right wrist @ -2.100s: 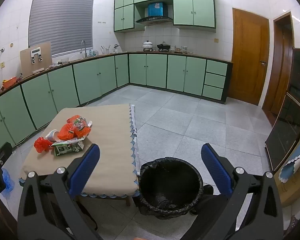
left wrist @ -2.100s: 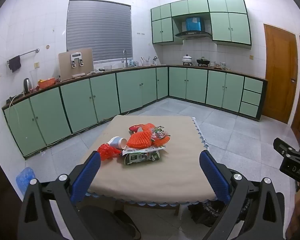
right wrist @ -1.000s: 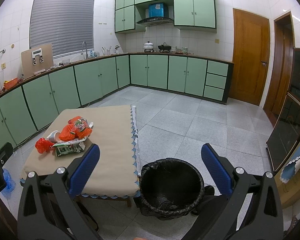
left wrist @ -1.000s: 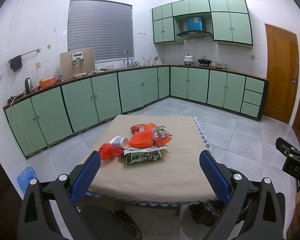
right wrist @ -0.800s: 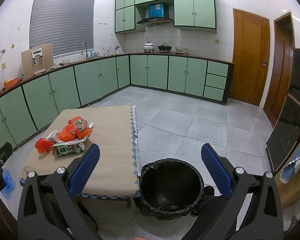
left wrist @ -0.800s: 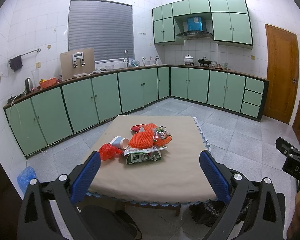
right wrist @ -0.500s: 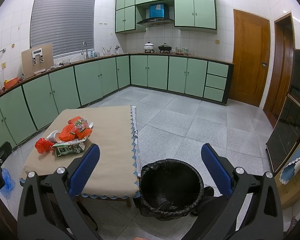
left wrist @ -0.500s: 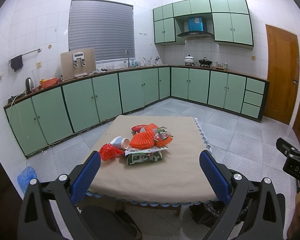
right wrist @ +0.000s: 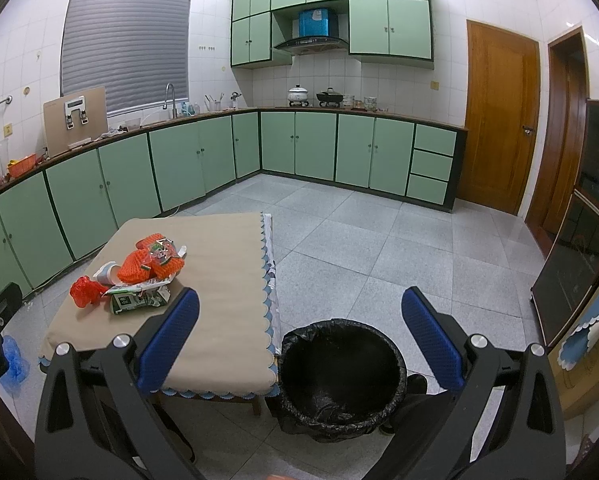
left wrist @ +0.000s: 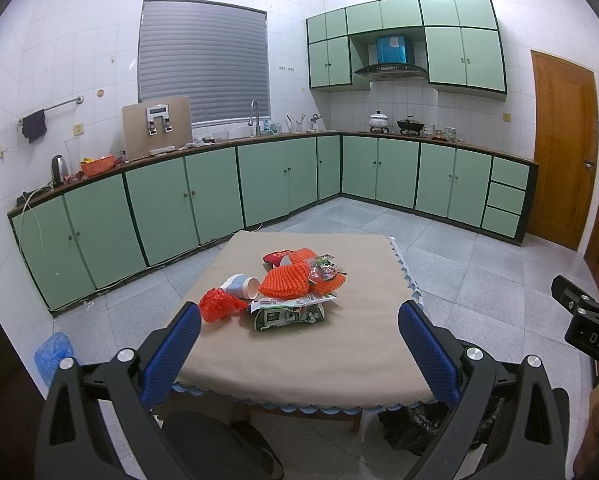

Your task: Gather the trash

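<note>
Both claws, left (left wrist: 299, 320) and right (right wrist: 300, 308), remain spread wide, barely shifted.

Print on green-white crumpled wrapper (left wrist: 289, 315) illegible; black-lined round bin (left wrist: 415, 426) mostly hidden behind beige-clothed table (left wrist: 299, 364).

The near half of the surface (left wrist: 299, 360) lay bare, open to approach from the front edge. A heap of trash (left wrist: 287, 292) crowded its left middle, pieces touching. The bin (right wrist: 341, 376) stood open-mouthed just beside the surface's right corner, with clear tiled floor (right wrist: 379, 240) beyond.
</note>
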Tool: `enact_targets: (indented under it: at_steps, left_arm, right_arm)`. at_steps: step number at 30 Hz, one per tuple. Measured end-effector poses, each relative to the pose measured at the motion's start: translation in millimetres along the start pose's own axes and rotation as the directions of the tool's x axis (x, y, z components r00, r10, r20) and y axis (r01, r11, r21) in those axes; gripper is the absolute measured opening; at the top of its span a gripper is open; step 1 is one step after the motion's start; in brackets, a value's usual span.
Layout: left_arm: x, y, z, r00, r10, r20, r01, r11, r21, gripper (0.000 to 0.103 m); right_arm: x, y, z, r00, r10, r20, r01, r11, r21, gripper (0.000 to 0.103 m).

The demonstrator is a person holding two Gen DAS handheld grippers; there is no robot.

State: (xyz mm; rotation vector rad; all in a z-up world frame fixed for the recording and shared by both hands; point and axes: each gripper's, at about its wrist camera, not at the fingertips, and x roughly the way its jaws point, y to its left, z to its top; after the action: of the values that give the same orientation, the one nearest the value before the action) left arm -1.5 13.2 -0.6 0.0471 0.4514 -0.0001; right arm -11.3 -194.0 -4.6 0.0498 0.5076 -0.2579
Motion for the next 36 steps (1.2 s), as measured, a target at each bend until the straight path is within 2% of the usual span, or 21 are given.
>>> enact_targets:
  at_steps: [36]
  left_arm:
    - [3.2, 1.7, -4.6, 1.000, -0.005, 0.002, 0.005, 1.000, 0.015, 0.097]
  right_arm:
    - [5.2, -0.3, -0.7, 1.000, 0.012, -0.003, -0.012, 1.000, -0.017, 0.098]
